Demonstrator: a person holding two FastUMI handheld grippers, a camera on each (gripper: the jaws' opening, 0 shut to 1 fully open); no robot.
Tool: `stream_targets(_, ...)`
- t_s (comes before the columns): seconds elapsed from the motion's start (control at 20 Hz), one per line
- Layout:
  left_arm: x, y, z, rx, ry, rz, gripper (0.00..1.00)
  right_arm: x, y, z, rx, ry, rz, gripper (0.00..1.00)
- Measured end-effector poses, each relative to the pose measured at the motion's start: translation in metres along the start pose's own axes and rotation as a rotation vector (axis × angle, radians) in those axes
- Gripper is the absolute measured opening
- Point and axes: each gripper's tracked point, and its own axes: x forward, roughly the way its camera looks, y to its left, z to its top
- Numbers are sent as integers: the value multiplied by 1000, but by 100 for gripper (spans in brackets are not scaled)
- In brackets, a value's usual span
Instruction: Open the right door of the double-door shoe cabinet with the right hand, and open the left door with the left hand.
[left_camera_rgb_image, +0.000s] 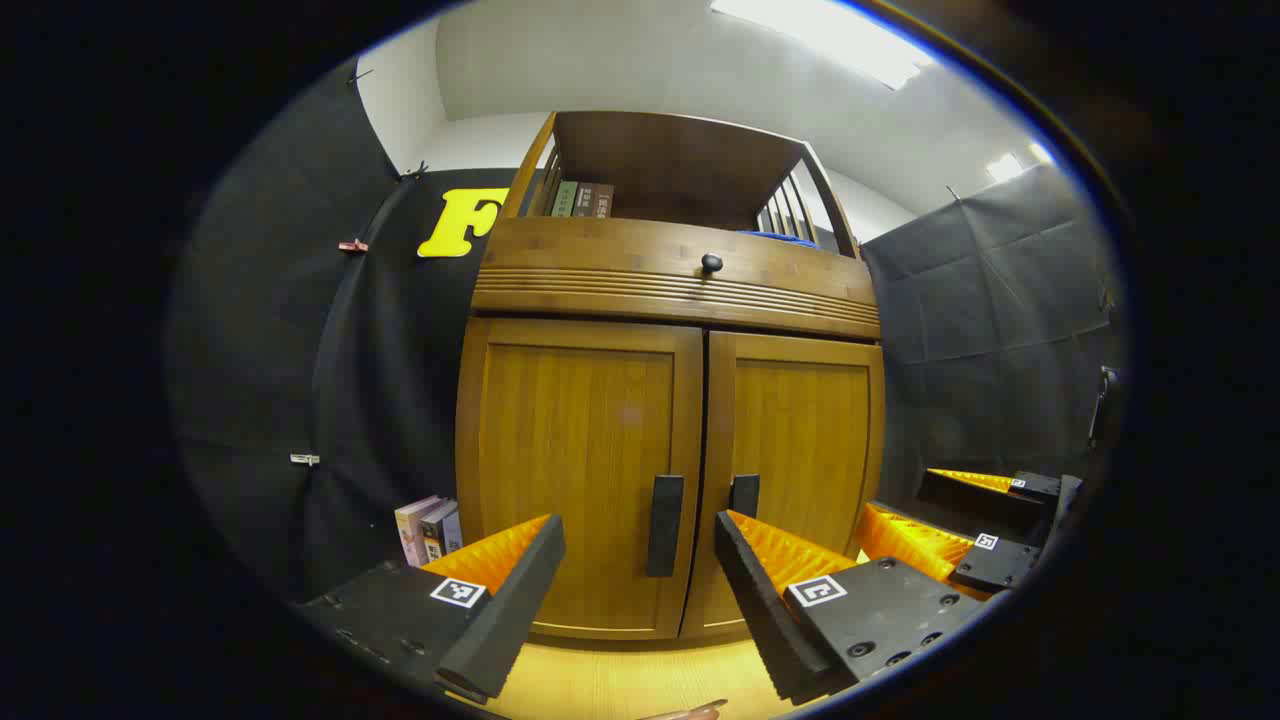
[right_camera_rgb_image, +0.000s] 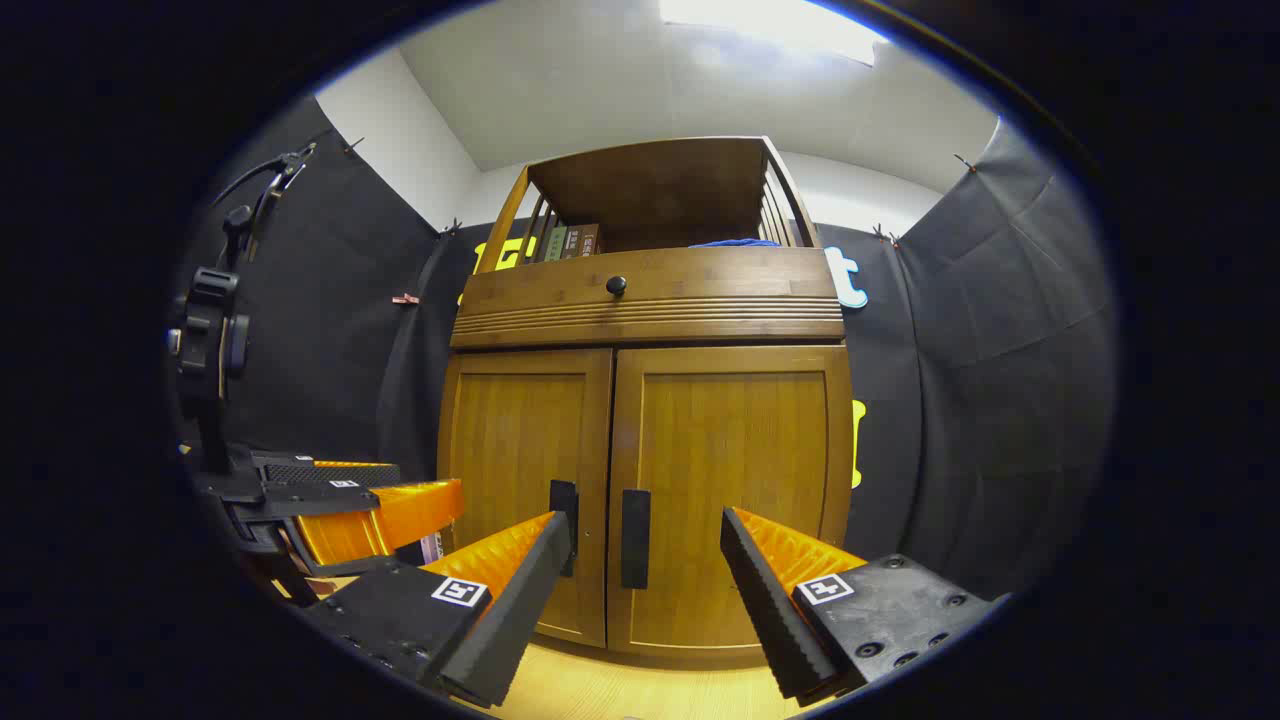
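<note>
One brown bamboo double-door shoe cabinet (right_camera_rgb_image: 645, 440) stands on the pale floor, against the booth wall. Two doors, both closed: right door (right_camera_rgb_image: 730, 500), left door (left_camera_rgb_image: 580, 470). I judge each gripper is lined up on its own handle: two dark vertical bar handles (right_camera_rgb_image: 635, 538) flank the centre seam. Left gripper (left_camera_rgb_image: 640, 590) and right gripper (right_camera_rgb_image: 635, 590): fingers apart, nothing held.

Few books (left_camera_rgb_image: 583, 199) standing on the open top shelf, something blue (left_camera_rgb_image: 778, 237) up there too, more books (left_camera_rgb_image: 428, 528) down on the floor by the wall.
</note>
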Motion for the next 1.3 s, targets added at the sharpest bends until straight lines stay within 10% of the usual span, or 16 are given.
stream_targets(1.3, 13, 1, -17, -3, 72, 30, 94, -2, -3, -1, 30, -2, 11, 96)
